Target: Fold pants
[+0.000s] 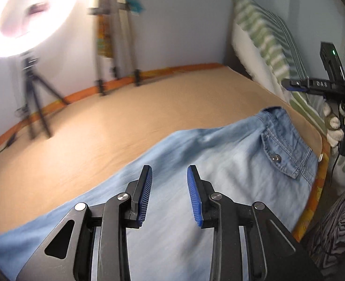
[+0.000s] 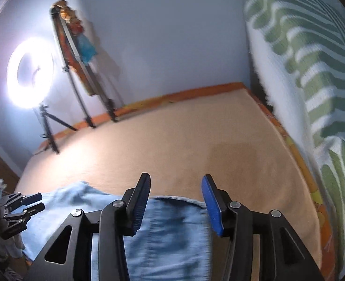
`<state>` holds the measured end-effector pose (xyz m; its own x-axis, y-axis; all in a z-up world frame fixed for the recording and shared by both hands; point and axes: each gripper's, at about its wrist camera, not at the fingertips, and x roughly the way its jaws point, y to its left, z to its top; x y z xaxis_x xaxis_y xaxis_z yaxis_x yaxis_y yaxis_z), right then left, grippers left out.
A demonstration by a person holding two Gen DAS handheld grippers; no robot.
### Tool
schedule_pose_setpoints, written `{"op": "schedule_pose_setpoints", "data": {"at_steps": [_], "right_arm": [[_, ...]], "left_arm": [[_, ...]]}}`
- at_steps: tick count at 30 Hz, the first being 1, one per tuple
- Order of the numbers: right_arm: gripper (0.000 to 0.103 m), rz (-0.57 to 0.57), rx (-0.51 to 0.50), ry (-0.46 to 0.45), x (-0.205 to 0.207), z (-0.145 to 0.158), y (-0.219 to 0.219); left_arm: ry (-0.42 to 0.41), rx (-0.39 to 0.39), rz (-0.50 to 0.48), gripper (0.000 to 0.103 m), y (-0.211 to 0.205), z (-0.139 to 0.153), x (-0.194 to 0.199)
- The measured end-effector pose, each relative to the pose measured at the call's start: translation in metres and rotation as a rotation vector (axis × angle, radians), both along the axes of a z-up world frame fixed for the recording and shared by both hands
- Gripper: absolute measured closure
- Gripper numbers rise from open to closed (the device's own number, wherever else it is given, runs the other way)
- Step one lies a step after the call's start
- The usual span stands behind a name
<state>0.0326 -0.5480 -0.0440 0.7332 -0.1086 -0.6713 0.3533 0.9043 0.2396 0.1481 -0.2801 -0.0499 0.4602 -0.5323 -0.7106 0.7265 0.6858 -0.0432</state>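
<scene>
Both grippers hover over light blue pants (image 1: 195,164) spread on a tan bed sheet (image 1: 125,117).

Left gripper (image 1: 169,194): jaws parted, nothing between them, above the leg fabric near a buttoned back pocket (image 1: 280,149). Right gripper (image 2: 176,203): jaws parted and empty, above the pants' far edge. Pants lie along the near side of the bed. Striped green pillow (image 2: 313,58) stands at right; ring light (image 2: 29,72) on a tripod (image 2: 47,126) at left.

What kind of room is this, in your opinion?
Probably a bedroom used for recording: the light blue pants lie on a bed with a tan sheet, a green striped pillow stands beside it, and a ring light shines.
</scene>
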Motion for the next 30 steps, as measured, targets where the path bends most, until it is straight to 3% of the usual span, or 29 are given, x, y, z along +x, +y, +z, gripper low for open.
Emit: {"op": "schedule_pose_setpoints", "data": {"at_steps": [6,8,14,19,25,30], "right_arm": [[0.052,0.153,0.049,-0.044,0.026,0.011,0.058],[0.052,0.213,0.051,-0.04,0.039,0.011,0.082],[0.052,0.396,0.031,-0.042,0.079,0.031,0.162],[0.048,0.525,0.018,-0.048,0.107,0.045,0.229],[0.045,0.643,0.014,-0.03,0.13,0.042,0.299],[0.045,0.726,-0.01,-0.003,0.146,0.036,0.358]], "left_arm": [[-0.013,-0.051,0.18,0.073,0.098,0.022,-0.007],[-0.01,-0.066,0.252,0.068,0.135,0.025,-0.009],[0.018,-0.109,0.514,0.064,0.251,0.018,-0.022],[0.054,-0.17,0.732,0.052,0.343,0.007,-0.034],[0.198,-0.383,0.997,0.043,0.456,-0.025,-0.048],[0.328,-0.567,1.195,0.043,0.534,-0.061,-0.052]]}}
